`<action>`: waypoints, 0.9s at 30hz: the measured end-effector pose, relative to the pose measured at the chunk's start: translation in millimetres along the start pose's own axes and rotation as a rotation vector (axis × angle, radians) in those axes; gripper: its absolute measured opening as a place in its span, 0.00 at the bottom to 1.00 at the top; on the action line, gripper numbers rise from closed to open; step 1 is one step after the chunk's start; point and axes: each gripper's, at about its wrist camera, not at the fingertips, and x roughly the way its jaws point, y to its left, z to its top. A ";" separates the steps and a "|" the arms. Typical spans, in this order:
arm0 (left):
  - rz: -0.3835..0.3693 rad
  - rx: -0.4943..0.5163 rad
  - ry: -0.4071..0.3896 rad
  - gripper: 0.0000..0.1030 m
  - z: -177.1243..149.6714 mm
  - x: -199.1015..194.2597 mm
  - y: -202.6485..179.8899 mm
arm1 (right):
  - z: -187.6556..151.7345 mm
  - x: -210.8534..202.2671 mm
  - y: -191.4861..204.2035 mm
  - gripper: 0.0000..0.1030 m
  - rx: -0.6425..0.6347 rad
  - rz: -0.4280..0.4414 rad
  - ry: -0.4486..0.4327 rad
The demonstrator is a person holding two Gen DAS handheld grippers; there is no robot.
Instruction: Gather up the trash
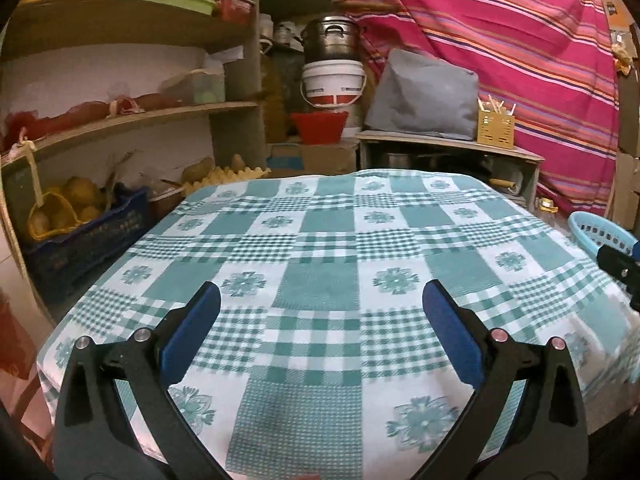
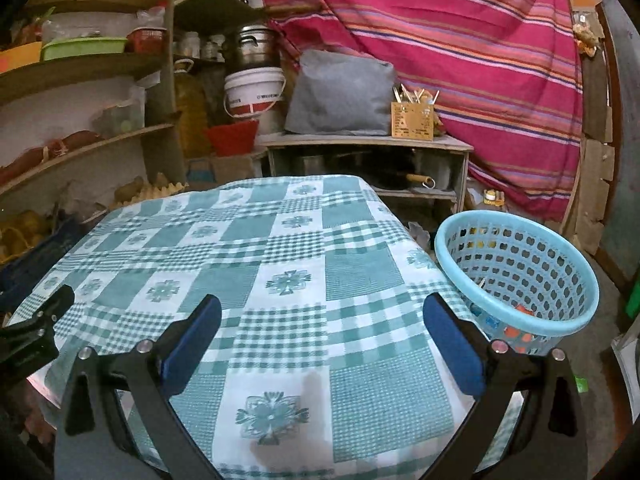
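Observation:
A table under a teal and white checked cloth [image 1: 320, 264] fills both views. My left gripper [image 1: 320, 300] hovers over the near part of it, open, with nothing between its blue pads. My right gripper [image 2: 322, 312] is open too, above the cloth [image 2: 280, 256] toward its right side. A light blue perforated basket [image 2: 520, 276] stands just off the table's right edge, with orange and red bits showing through its holes near the bottom. Its rim [image 1: 600, 232] peeks in at the right of the left wrist view. No loose trash shows on the cloth.
Wooden shelves [image 1: 120, 120] with crates and produce stand left of the table. Behind it are a white bucket [image 1: 334, 84] under a metal pot, a red tub, a grey cushion [image 2: 344, 96] on a low cabinet and a striped pink curtain [image 2: 460, 40].

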 end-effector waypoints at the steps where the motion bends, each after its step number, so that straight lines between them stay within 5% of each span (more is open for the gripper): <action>1: 0.001 0.004 0.000 0.95 0.1 0.4 -1.0 | -0.7 0.8 1.5 0.96 -0.005 0.000 0.002; 27: -0.016 0.001 -0.008 0.95 1.5 10.7 -3.5 | -5.5 4.2 25.6 0.96 -0.075 -0.011 -0.052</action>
